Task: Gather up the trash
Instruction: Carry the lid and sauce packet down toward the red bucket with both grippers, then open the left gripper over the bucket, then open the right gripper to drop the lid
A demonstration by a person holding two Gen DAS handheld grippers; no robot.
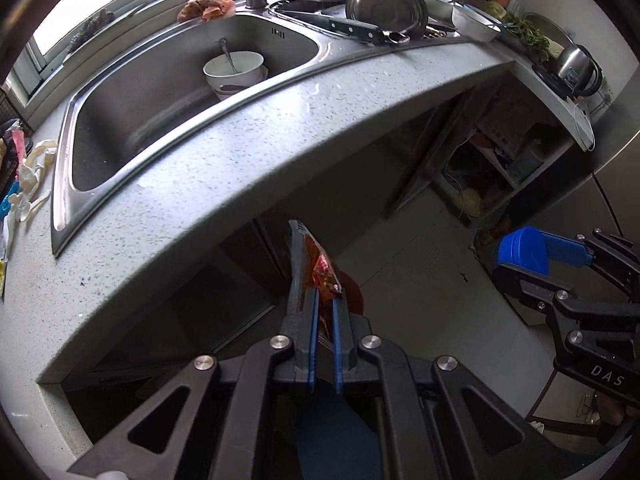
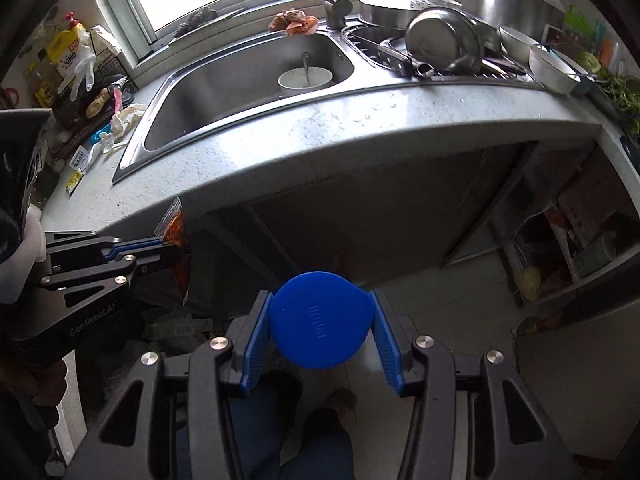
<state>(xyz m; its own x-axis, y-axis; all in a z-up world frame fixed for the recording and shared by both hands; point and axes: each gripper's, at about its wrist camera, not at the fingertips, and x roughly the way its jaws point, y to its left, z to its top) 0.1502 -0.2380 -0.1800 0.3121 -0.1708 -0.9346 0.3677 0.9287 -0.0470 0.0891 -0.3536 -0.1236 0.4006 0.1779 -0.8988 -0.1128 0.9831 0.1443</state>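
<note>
Red sauce packet (image 1: 320,276) pinched flat in left gripper (image 1: 325,300), jaws nearly shut on it, hanging off the counter (image 1: 248,160) edge over the floor. Blue round lid (image 2: 319,319) clamped btwn right gripper (image 2: 320,320) pads, jaws part open. Sink (image 2: 224,92) w/ bowl (image 2: 305,80) beyond both grippers.

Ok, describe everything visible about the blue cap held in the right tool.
The blue cap is round, smooth, matte plastic with faint raised lettering on its flat top. It faces the right wrist camera, clamped at its sides between the right tool's ribbed blue pads, out past the counter edge above the floor. Whether a container hangs beneath cannot be told.
</note>
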